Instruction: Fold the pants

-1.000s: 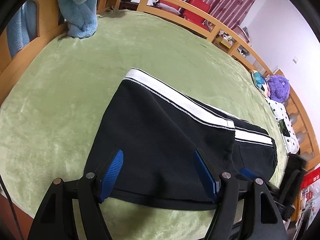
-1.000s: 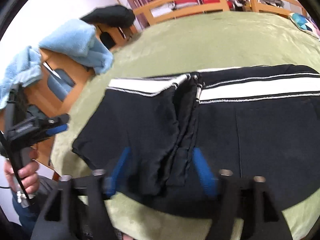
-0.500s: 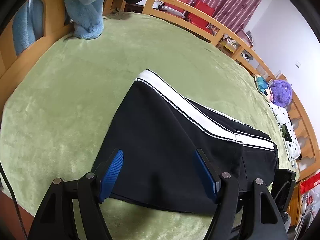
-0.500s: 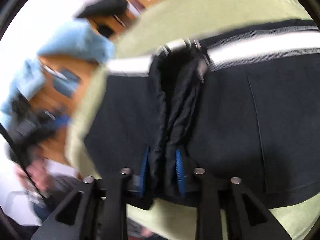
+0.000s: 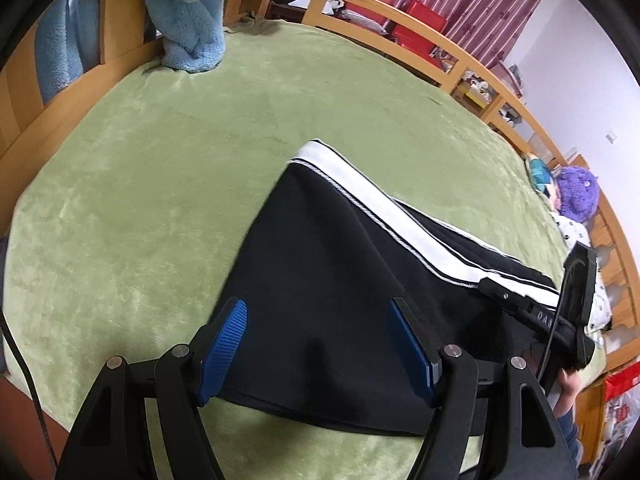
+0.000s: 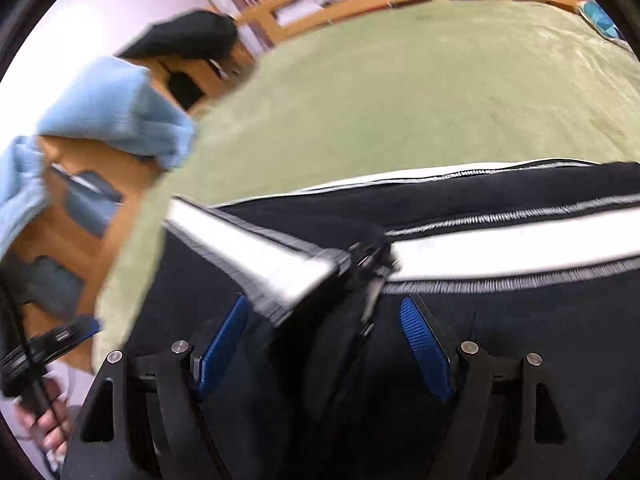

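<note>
Green plush bed (image 5: pixel 200 152) fills both views; the black pants (image 5: pixel 320 280) lie lower centre, partly folded. Left tool (image 5: pixel 316 344) hangs spread above the hem. Right tool (image 6: pixel 324 344) stands parted around a raised ridge, likely mid-fold; next, close and carry over.

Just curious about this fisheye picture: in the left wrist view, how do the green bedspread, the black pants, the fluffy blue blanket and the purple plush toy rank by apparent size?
1. Green bedspread
2. Black pants with white side stripe, though they lie nearest the camera
3. Fluffy blue blanket
4. Purple plush toy, farthest away, so perhaps bigger than it looks
</note>
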`<act>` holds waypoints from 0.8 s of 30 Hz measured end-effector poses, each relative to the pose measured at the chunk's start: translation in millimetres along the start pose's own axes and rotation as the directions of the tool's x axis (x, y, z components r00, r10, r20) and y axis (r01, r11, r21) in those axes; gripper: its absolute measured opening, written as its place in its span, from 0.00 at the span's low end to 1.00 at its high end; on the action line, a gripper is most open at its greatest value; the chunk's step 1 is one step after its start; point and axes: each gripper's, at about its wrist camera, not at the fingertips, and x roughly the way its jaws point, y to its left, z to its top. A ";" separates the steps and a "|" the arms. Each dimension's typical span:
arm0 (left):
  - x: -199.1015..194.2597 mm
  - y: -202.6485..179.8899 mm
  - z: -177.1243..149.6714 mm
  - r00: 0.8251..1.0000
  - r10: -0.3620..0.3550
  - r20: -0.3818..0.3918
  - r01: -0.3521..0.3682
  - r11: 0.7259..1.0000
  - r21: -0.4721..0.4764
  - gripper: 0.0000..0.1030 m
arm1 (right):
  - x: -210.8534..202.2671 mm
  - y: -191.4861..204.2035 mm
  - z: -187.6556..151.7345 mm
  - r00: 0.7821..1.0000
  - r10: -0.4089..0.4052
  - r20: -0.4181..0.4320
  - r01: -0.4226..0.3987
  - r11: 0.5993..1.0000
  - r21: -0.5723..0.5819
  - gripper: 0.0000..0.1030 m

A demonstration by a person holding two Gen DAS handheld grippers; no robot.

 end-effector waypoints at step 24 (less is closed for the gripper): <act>60.6 54.8 -29.6 0.991 -0.055 -0.123 0.035 0.987 -0.157 0.76 | -76.1 10.6 -82.3 0.997 0.082 0.012 -0.081 0.991 -0.107 0.60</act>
